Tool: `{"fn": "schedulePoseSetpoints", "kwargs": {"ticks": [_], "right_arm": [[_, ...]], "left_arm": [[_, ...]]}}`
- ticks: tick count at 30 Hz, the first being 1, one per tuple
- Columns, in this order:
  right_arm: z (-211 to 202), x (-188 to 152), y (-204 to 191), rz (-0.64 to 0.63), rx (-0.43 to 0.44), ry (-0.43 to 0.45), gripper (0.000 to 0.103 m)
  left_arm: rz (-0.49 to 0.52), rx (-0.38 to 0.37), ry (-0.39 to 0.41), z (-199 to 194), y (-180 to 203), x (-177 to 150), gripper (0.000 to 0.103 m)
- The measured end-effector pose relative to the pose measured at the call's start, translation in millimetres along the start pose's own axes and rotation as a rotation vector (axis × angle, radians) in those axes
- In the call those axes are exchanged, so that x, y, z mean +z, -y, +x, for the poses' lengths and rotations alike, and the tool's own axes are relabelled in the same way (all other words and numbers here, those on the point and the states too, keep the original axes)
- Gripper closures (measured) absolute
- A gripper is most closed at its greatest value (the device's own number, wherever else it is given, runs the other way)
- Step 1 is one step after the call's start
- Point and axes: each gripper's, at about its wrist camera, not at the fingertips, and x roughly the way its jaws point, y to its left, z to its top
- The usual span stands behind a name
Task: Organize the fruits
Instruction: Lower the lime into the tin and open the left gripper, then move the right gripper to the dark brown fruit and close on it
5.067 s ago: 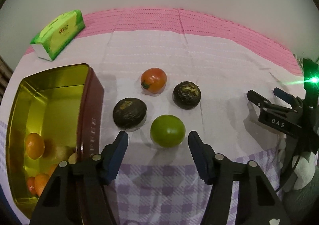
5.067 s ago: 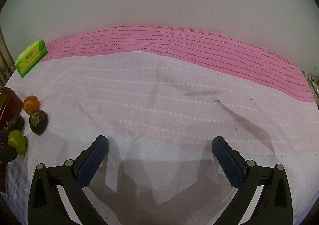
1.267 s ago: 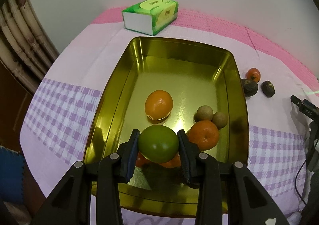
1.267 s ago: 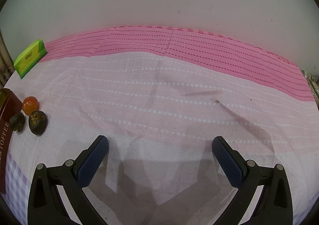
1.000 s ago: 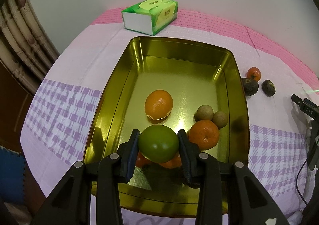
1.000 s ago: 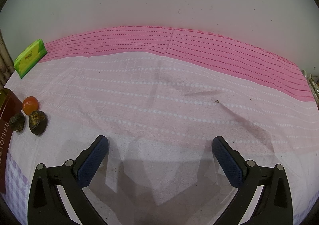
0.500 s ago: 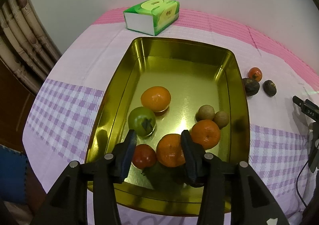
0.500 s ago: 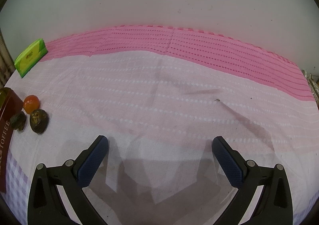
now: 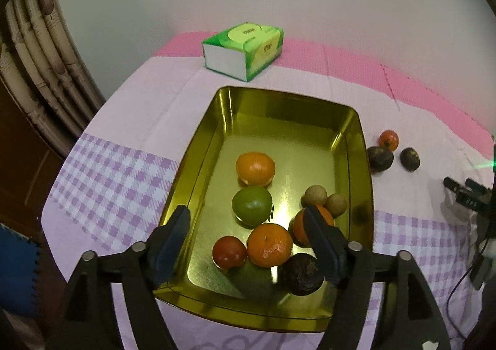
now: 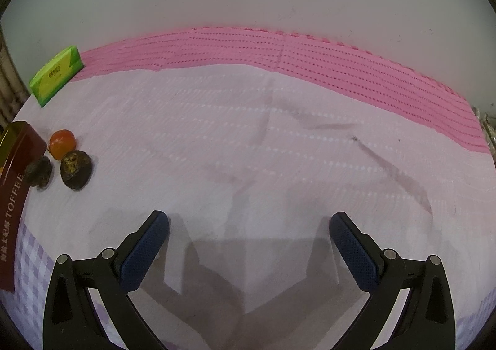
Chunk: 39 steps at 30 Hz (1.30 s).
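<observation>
left gripper (image 9: 248, 226) above gold tin (image 9: 288, 108) – jaws just been opening, nothing between them; green tomato (image 9: 252, 205) lies loose inside beside mandarin (image 9: 255, 168). right gripper (image 10: 249, 238) wide open, empty – over pink cloth (image 10: 279, 148).

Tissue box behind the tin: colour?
Green with a white end, on the tissue box; clearest in the left wrist view.

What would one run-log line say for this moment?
left claw: jaws just opened, empty | round green fruit: lying in gold metal tin | right claw: open, idle | three fruits left on cloth
</observation>
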Motion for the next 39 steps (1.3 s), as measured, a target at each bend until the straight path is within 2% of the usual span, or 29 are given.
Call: {"fn": "schedulePoseSetpoints", "kwargs": {"ticks": [4,13,15,17,24,33,39], "right_arm": [[-8.0,-2.8,-24.7,-0.064,-0.003,0.018,0.002],[-22.9,7.1,-100.4,-0.188,0.128,0.038,0.012],[-22.6,10.1,-112.8,-0.201,0.145,0.035,0.015],[-20.8,12.6,-120.8,-0.208,0.146,0.031,0.023],[-10.5,22.9,-123.1,-0.195,0.145,0.011,0.034],[-1.5,25.6,-137.8,-0.227,0.149,0.012,0.062],[-4.9,21.4,-143.5,-0.264,0.148,0.014,0.064]], "left_arm": [[-0.030,0.003,0.018,-4.6,-7.1,3.6,0.025],[-0.159,0.044,0.040,-11.5,-42.3,7.6,0.016],[-0.181,0.052,0.045,-12.2,-49.0,8.7,0.012],[-0.201,0.057,0.043,-11.9,-56.2,9.4,0.011],[-0.253,0.056,0.023,-5.9,-66.0,9.4,0.011],[-0.250,0.058,0.009,-3.4,-64.1,8.0,0.011],[-0.250,0.058,0.003,-2.9,-64.1,7.2,0.011]]}}
